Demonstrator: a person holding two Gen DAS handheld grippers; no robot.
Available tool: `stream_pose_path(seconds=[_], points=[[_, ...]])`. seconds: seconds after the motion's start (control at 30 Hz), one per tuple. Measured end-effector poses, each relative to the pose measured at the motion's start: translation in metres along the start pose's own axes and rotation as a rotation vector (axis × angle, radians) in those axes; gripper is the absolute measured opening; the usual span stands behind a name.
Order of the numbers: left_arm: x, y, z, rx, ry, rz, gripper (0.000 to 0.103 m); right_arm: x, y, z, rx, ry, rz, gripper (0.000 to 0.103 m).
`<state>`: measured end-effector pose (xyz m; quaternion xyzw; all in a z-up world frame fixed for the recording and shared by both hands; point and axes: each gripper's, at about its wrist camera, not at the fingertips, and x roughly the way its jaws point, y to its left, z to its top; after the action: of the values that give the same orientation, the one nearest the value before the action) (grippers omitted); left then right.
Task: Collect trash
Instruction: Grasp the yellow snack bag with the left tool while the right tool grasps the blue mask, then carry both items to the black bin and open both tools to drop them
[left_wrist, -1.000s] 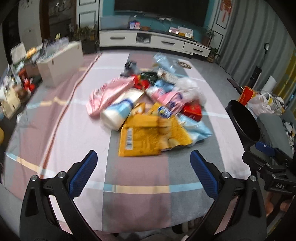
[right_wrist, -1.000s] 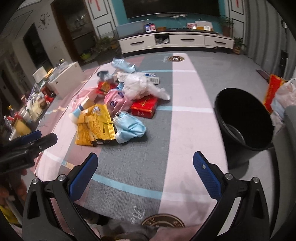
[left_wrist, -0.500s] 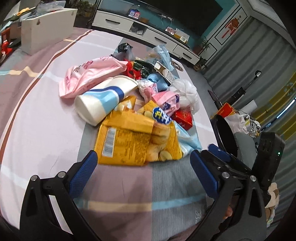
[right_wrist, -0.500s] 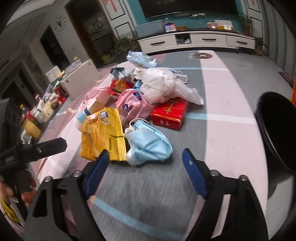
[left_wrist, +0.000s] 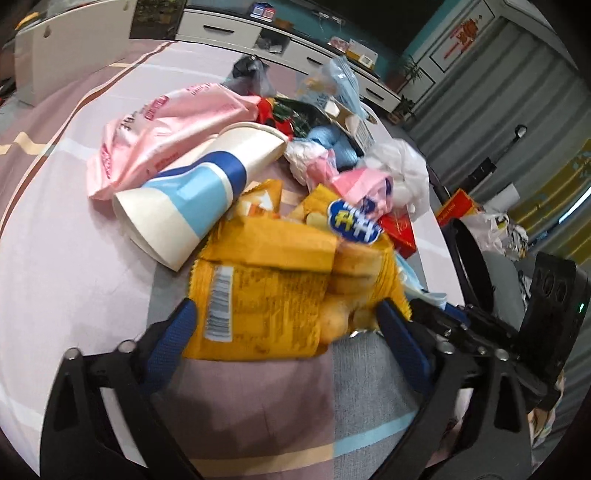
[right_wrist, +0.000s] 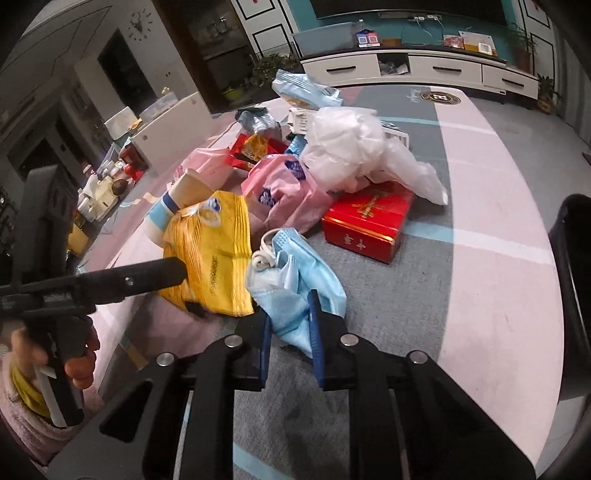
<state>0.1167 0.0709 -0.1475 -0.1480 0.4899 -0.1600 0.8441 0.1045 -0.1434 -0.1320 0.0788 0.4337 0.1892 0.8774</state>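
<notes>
A heap of trash lies on a striped rug (left_wrist: 74, 258). In the left wrist view my left gripper (left_wrist: 284, 314) straddles a yellow snack bag (left_wrist: 269, 284). Its jaws are closing, each blue pad at a side edge of the bag, which looks unsqueezed. In the right wrist view my right gripper (right_wrist: 289, 304) is closing on a crumpled blue face mask (right_wrist: 295, 273), whose cloth fills the narrow gap between the pads. The yellow snack bag (right_wrist: 214, 251) lies just left of the mask, with a black finger of the left gripper (right_wrist: 147, 275) against it.
Behind the bag lie a white-and-blue paper cup (left_wrist: 195, 192), a pink bag (left_wrist: 166, 129), a red box (right_wrist: 369, 218) and a white plastic bag (right_wrist: 354, 151). A black bin (right_wrist: 574, 295) stands at the right. A person's hand (right_wrist: 77, 365) holds the left tool.
Both grippers came down and closer to the heap. The right jaws narrowed from wide apart to tight around the mask. The left jaws now flank the yellow bag.
</notes>
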Motion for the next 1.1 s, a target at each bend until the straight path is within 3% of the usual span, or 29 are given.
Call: stream_pose_path(seconds=[0.07,0.13,0.2,0.3,0.47,0.57,0.6,0.67,0.8,0.83,0.87,0.93,1.1], points=[[0.000,-0.004,-0.004,0.022,0.008,-0.006,0.058,-0.001,-0.002,-0.001,0.011,0.001,-0.003,0.015],[0.002,-0.003,-0.006,0.024,0.023,-0.021,0.039,-0.003,-0.004,-0.002,0.018,0.002,-0.008,0.013],[0.004,-0.003,-0.010,0.031,0.032,-0.029,0.036,-0.005,-0.006,-0.005,0.031,0.005,-0.005,0.011],[0.005,-0.005,-0.015,0.041,0.043,-0.060,0.017,-0.008,-0.008,-0.009,0.045,0.008,-0.008,0.010],[0.002,-0.015,-0.022,0.077,0.052,-0.077,0.006,-0.021,-0.012,-0.015,0.067,-0.008,-0.010,0.009],[-0.006,-0.021,-0.025,0.105,0.050,-0.084,0.006,-0.033,-0.015,-0.022,0.077,-0.007,-0.014,0.009],[-0.014,-0.026,-0.026,0.133,0.030,-0.072,0.010,-0.037,-0.016,-0.024,0.078,-0.005,-0.013,0.008],[-0.024,-0.035,-0.026,0.177,0.008,-0.064,0.056,-0.046,-0.020,-0.030,0.085,-0.002,-0.024,0.009],[-0.041,-0.067,-0.019,0.268,-0.042,-0.063,0.060,-0.064,-0.030,-0.037,0.118,-0.034,-0.041,0.008],[-0.042,-0.073,-0.015,0.282,-0.049,-0.048,0.067,-0.069,-0.033,-0.038,0.127,-0.046,-0.046,0.008],[-0.041,-0.082,-0.010,0.299,-0.057,-0.019,0.079,-0.075,-0.036,-0.038,0.139,-0.064,-0.043,0.009],[-0.035,-0.093,-0.002,0.311,-0.069,0.039,0.089,-0.082,-0.038,-0.038,0.140,-0.088,-0.043,0.009],[0.007,-0.108,0.015,0.305,0.001,0.222,0.095,-0.088,-0.037,-0.037,0.139,-0.114,-0.020,0.009]])
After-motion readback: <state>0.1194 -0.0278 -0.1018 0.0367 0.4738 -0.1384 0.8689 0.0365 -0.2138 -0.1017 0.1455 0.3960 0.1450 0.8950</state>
